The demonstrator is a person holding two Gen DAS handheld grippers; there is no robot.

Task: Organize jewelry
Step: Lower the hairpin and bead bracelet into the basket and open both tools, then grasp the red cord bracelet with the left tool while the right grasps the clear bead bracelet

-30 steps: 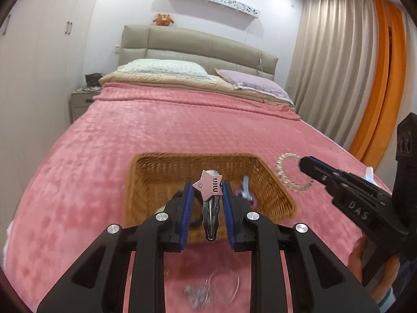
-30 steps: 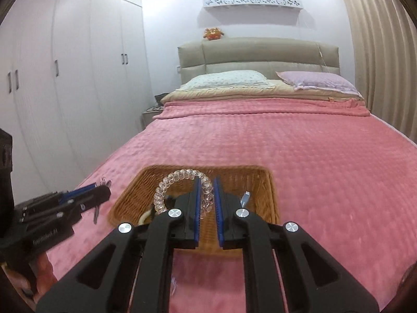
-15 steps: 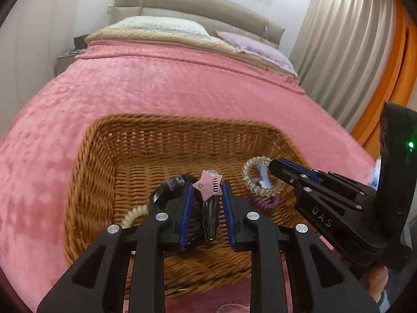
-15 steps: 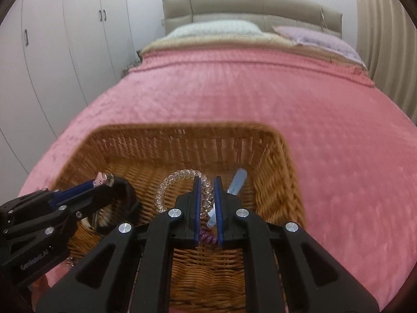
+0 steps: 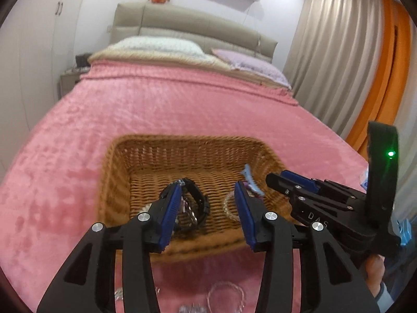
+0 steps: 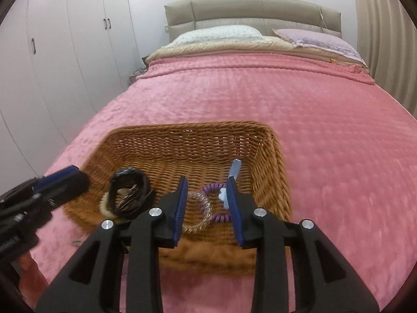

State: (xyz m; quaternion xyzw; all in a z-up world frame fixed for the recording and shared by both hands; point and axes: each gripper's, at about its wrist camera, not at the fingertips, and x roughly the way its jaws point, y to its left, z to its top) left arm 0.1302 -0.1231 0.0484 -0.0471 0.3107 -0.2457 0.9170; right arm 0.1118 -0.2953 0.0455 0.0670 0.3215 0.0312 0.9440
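A wicker basket (image 5: 146,156) (image 6: 260,140) sits on the pink bedspread. Inside lie a black watch (image 5: 200,195) (image 6: 130,180), a clear spiral hair tie (image 6: 200,221), a purple spiral hair tie (image 6: 208,189), a light blue clip (image 5: 250,180) (image 6: 234,169) and a cream bead bracelet (image 6: 104,208). My left gripper (image 5: 208,190) is open and empty above the basket's near side. My right gripper (image 6: 208,185) is open and empty over the hair ties. It also shows in the left wrist view (image 5: 286,180).
Loose jewelry pieces, a thin chain (image 5: 226,292) among them, lie on the bedspread (image 6: 338,156) in front of the basket. Pillows and a headboard are at the far end. White wardrobes (image 6: 52,52) stand left, curtains (image 5: 338,65) right.
Both grippers opened. The star hair clip left the left gripper and the clear hair tie left the right gripper; the tie now lies in the basket. Both grippers pulled back slightly.
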